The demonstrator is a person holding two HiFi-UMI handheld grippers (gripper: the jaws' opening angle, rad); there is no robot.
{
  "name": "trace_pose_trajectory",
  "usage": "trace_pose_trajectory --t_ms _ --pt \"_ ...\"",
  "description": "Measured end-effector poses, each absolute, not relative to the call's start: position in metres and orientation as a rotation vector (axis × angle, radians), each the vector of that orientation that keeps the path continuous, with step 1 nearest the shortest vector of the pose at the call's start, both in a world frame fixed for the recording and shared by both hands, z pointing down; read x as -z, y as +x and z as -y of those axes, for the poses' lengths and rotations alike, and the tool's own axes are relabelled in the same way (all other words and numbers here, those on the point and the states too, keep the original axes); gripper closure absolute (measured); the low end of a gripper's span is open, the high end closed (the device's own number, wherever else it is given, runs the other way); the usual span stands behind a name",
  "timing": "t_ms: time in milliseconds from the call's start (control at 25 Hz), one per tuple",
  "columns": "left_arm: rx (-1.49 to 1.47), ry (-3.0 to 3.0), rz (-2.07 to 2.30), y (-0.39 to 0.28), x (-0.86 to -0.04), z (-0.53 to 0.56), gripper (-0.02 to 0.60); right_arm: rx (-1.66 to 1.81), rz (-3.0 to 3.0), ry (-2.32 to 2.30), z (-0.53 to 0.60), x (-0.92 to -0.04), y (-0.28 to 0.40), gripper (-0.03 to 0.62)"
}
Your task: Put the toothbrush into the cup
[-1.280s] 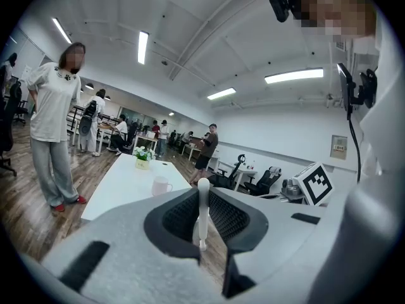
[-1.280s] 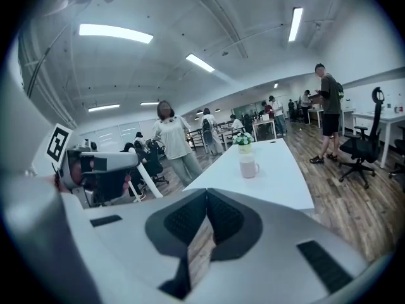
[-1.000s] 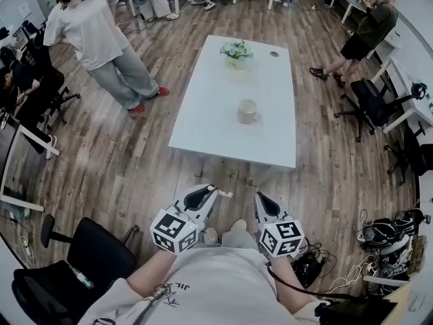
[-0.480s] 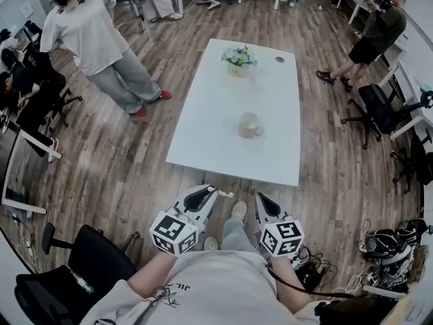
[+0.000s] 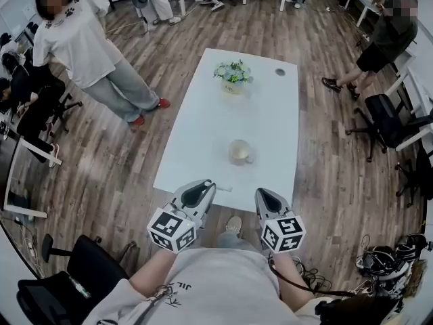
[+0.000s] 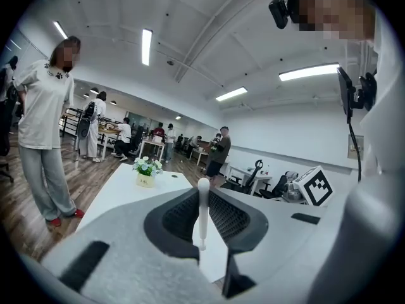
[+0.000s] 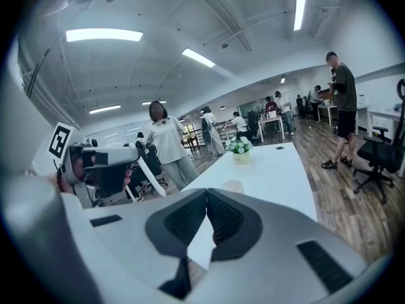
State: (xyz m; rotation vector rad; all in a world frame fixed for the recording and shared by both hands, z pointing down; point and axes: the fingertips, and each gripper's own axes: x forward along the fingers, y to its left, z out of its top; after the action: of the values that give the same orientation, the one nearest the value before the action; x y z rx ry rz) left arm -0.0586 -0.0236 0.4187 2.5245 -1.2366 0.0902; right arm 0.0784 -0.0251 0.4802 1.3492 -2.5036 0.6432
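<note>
A pale cup (image 5: 239,152) stands upright on the white table (image 5: 203,127), toward its near end; the right gripper view shows the cup (image 7: 233,186) just beyond the jaws. My left gripper (image 5: 203,184) hovers at the table's near edge, shut on a white toothbrush (image 6: 203,211) that stands upright between its pads, one end (image 5: 224,189) poking out to the right. My right gripper (image 5: 263,194) is level with it at the same edge, shut, with nothing in it. The right gripper view also catches the left gripper (image 7: 104,163) and the toothbrush (image 7: 152,177).
A small pot of flowers (image 5: 233,73) and a round hole (image 5: 280,72) sit at the table's far end. One person (image 5: 81,46) stands left of the table, another (image 5: 382,42) at the far right. Office chairs (image 5: 396,124) stand on the right.
The table and cup have come much closer in view as the wearer stepped forward. Both grippers now reach its near edge; their grip is unchanged.
</note>
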Motion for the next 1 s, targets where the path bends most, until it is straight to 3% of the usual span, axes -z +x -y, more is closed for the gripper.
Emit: trace_pose_trajectory --t_ms 1000 --pt "-0.056 2.552 1.133 -0.069 -0.41 0.141 0.525 -0.658 2.422 1.468 0.124 -0.476 0.073 0.576"
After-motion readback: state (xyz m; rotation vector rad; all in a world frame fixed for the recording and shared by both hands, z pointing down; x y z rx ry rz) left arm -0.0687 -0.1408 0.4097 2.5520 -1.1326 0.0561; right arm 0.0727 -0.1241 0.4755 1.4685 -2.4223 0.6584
